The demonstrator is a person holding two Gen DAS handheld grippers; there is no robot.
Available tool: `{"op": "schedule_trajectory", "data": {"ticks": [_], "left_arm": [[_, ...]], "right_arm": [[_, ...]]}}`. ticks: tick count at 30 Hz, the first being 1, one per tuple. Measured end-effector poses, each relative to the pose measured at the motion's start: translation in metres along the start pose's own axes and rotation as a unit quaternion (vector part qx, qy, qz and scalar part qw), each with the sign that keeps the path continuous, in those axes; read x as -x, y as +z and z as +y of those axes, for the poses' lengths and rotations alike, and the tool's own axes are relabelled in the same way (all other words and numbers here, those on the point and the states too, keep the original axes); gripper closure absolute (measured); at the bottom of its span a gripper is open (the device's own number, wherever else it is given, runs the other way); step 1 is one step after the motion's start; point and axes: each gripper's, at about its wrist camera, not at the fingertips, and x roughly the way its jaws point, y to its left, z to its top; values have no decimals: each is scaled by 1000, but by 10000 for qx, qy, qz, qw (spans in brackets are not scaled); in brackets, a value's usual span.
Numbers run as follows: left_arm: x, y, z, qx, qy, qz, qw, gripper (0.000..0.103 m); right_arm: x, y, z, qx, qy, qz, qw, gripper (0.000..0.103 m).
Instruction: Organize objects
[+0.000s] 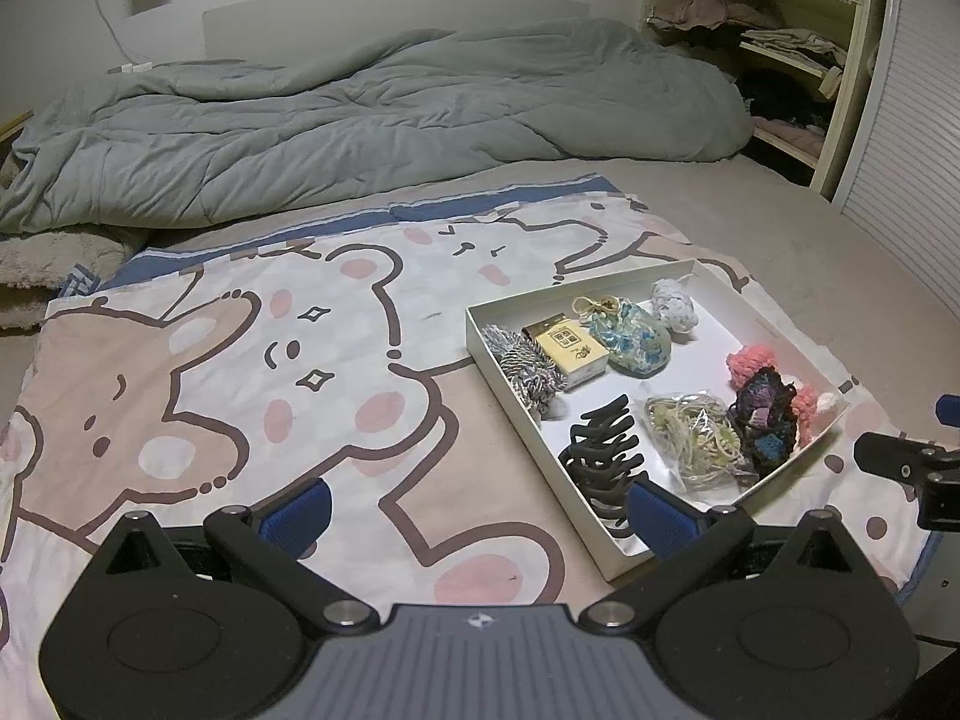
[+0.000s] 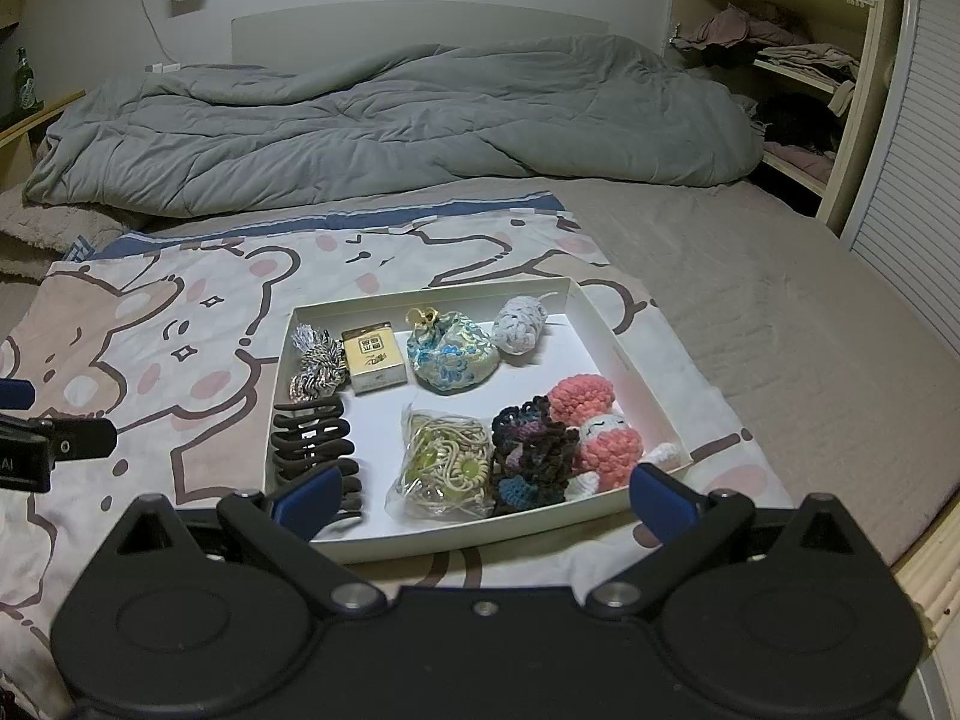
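Observation:
A shallow white box (image 2: 624, 348) (image 1: 510, 384) lies on a cartoon bear sheet (image 1: 240, 360). In it are a black hair claw (image 2: 312, 450), a yellow box (image 2: 372, 357), a blue floral pouch (image 2: 450, 360), a grey knit ball (image 2: 519, 324), a striped cord bundle (image 2: 315, 360), a bag of hair ties (image 2: 444, 468), a dark crochet piece (image 2: 528, 456) and a pink knit doll (image 2: 600, 432). My left gripper (image 1: 480, 516) is open and empty, left of the box's near corner. My right gripper (image 2: 483, 495) is open and empty, at the box's near edge.
A rumpled grey duvet (image 2: 390, 120) covers the far half of the bed. Open shelves (image 2: 798, 72) with clothes and a slatted door (image 2: 912, 180) stand at the right. A green bottle (image 2: 24, 81) stands on a side table at the far left.

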Motion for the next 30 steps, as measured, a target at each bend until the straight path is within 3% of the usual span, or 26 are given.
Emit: {"op": "schedule_trajectory", "data": {"ticks": [30], "left_arm": [[0, 1, 0, 1, -30, 47, 10000, 0]], "right_arm": [[0, 0, 0, -3, 0, 5, 10000, 0]]}}
